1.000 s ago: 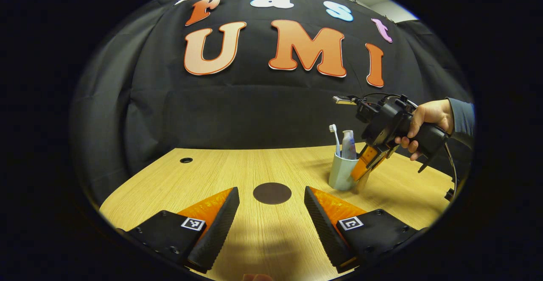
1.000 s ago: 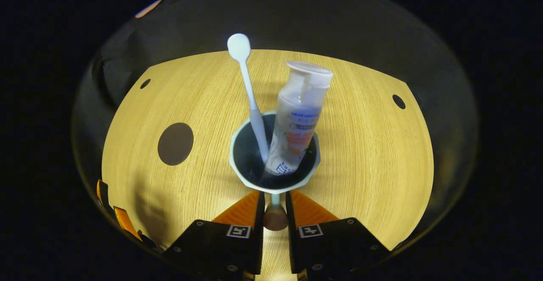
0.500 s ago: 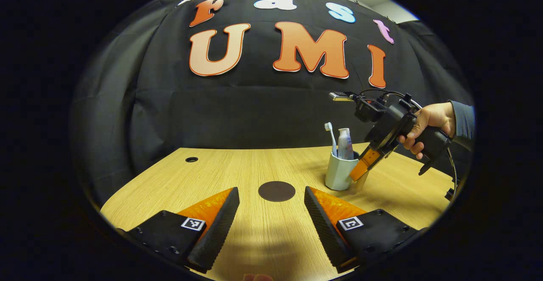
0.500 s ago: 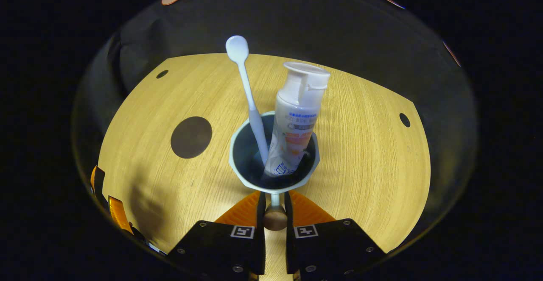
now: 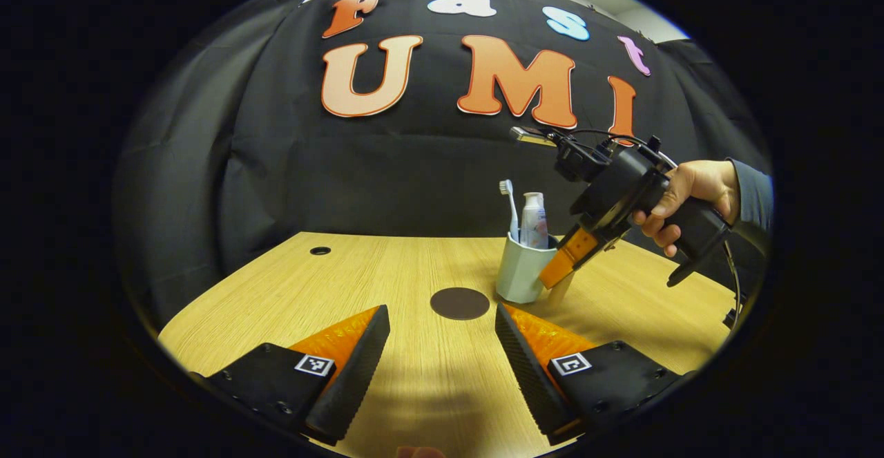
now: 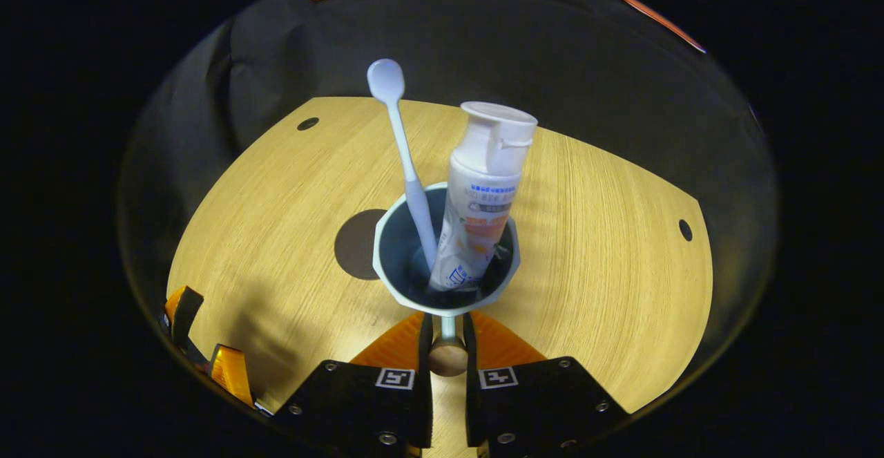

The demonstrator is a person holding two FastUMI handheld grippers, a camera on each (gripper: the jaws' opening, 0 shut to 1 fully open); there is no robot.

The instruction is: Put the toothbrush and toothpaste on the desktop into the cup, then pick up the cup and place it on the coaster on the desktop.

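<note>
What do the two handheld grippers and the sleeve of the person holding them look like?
The left gripper has black finger mounts, each with a small square black-and-white marker. The right gripper has a bulky black body, a pistol-style handle and thin black cables. The sleeve is grey-blue.

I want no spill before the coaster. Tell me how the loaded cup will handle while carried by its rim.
The cup is pinched at one wall by the right gripper, so it may pivot or slip. The toothbrush and toothpaste lean loose and stand well above the rim, likely shifting and making it top-heavy. It looks rigid.
</note>
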